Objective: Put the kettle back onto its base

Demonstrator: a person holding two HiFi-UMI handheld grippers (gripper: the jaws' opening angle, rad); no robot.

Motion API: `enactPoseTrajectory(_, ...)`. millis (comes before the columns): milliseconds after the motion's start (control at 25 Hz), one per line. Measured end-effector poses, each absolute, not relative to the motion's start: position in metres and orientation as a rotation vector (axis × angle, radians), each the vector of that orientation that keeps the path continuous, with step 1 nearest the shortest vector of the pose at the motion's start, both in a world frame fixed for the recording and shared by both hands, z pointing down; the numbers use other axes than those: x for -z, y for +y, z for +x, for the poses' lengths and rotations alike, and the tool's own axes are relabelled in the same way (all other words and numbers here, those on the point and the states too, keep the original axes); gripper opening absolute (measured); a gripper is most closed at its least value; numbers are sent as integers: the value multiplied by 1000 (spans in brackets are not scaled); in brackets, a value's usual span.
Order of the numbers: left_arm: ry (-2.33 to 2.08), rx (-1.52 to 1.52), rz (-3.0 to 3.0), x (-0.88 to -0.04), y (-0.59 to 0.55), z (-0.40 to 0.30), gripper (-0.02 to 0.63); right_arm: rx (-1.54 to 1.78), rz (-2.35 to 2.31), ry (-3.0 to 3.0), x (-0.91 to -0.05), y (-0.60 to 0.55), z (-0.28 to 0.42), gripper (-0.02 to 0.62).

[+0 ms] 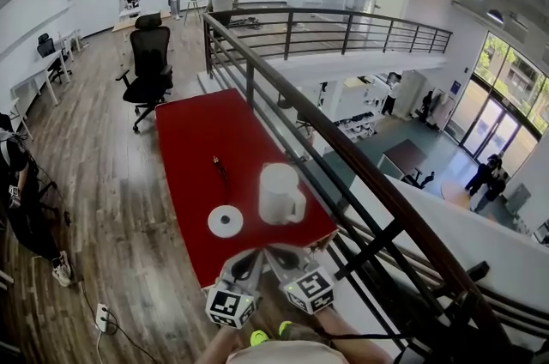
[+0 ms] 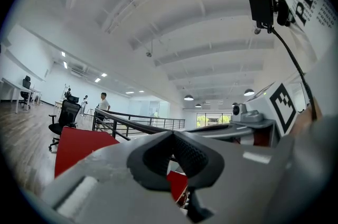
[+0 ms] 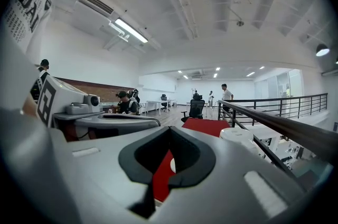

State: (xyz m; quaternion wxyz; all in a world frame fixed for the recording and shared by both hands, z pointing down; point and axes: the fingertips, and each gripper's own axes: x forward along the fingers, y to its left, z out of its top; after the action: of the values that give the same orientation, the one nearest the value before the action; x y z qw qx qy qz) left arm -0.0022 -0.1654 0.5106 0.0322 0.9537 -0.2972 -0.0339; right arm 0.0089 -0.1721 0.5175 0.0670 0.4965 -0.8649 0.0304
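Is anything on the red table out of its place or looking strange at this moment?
Yes. The white kettle stands upright on the red table beside its round base, not on it, with a gap between them, so the base lies bare. Nothing looks spilled, tipped or damaged.

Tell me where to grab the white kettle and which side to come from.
Take the handle, which sticks out from the kettle's near right side, toward you. The kettle stands upright, so come in level from the table's near edge with the right gripper, probably the handier one. It is shut now and must open first.
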Motion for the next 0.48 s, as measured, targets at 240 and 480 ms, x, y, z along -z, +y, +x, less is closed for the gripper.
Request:
enactPoseTrajectory(240,-924,84,2911,-519,-180,-3,-8,-93,1470,-2598,-526,-188,8,9)
enactPoseTrajectory(480,-953,57,2912,-518,-195,5,-8,-121,1456,-2600,-532,-207,17,9)
